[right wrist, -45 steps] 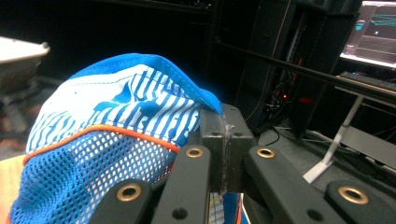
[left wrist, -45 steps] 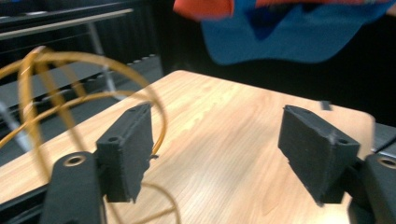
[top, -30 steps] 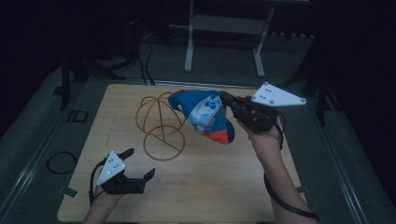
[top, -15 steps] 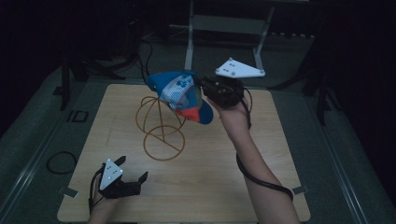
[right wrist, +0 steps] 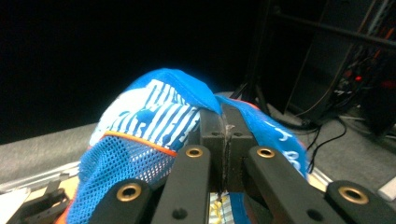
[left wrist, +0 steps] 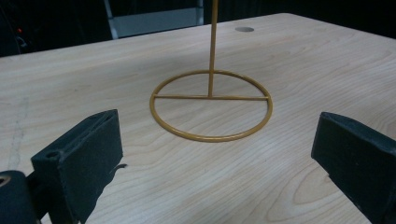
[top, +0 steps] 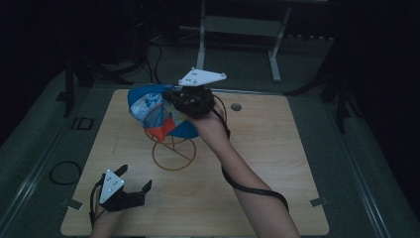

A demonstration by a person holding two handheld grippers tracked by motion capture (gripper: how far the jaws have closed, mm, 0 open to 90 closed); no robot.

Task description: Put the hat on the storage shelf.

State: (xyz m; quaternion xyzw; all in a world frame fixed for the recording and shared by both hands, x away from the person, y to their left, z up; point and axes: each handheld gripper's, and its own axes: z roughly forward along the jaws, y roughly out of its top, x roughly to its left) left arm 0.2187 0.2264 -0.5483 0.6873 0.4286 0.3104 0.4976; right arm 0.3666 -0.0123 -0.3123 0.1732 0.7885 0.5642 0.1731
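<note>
Two claws | right claw (right wrist: 226, 135) pinches cap (right wrist: 154, 116) | left claw (left wrist: 210, 154) agape

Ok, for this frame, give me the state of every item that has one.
Cap: lifted, draped over the stand's top, clamped by the right gripper.
Wire stand: upright on the table.
Right gripper: jaws shut on the cap.
Left gripper: jaws open, holding nothing, low over the table.

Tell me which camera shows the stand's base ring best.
The left gripper view: the stand's base ring lies whole and close on the table between the open jaws. The high view shows it smaller, under the cap. The right gripper view shows the cap instead.
</note>
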